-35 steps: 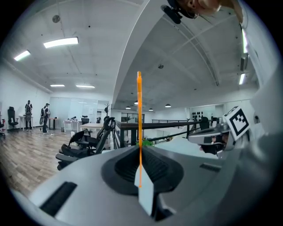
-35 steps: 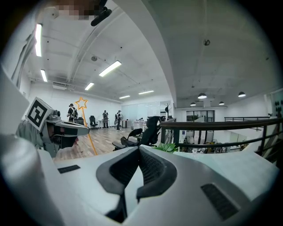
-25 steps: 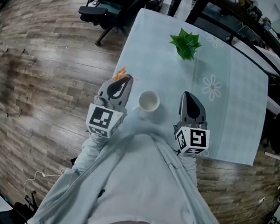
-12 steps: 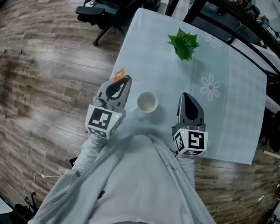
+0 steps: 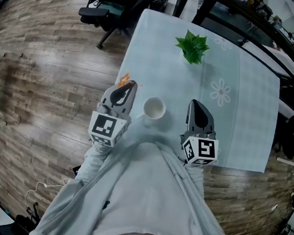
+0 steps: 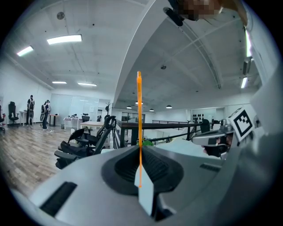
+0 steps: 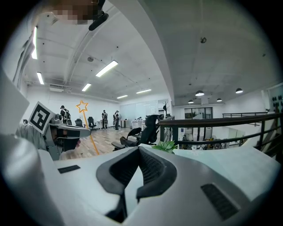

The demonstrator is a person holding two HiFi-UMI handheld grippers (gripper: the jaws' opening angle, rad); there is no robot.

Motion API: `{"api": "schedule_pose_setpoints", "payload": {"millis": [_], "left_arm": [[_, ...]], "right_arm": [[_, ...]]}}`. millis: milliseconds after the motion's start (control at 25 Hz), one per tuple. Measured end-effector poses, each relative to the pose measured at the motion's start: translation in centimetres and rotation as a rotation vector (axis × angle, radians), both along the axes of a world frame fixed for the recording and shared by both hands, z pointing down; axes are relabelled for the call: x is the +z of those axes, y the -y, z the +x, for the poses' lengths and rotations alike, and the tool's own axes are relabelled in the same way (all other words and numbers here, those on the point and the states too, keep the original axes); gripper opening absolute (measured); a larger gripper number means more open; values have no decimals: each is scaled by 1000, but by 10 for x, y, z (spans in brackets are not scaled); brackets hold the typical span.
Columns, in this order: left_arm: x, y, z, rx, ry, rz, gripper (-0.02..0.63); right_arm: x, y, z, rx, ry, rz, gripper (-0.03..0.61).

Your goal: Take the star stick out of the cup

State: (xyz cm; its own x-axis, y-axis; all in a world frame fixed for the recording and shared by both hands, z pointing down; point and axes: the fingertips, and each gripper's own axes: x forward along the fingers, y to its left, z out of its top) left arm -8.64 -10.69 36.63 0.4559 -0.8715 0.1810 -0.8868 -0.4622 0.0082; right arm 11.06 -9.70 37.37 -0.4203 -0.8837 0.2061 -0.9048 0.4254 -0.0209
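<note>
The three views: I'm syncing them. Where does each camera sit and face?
Head view: on the head, steeply down; table, cup, left gripper, right gripper, torso.
Left gripper view: along shut jaws clamping the star stick; right gripper beside.
Right gripper view: along its shut jaws; left gripper beside.
Gripper views share plant, star stick.

A large open-plan office: wood-plank floor [image 5: 46, 78], black swivel office chairs [image 5: 104, 3], long ceiling strip lights [image 6: 64, 39], glass partitions [image 7: 141, 112] at the far end, and people standing [image 7: 110, 119] among distant desks [image 6: 75, 121].
</note>
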Motion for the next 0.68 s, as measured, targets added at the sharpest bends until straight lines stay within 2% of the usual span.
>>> {"api": "schedule_pose_setpoints", "payload": {"millis": [680], "left_arm": [[4,0,5,27,-6,-20,28]], "right_arm": [[11,-4,7,14,-8,-23,15]]}}
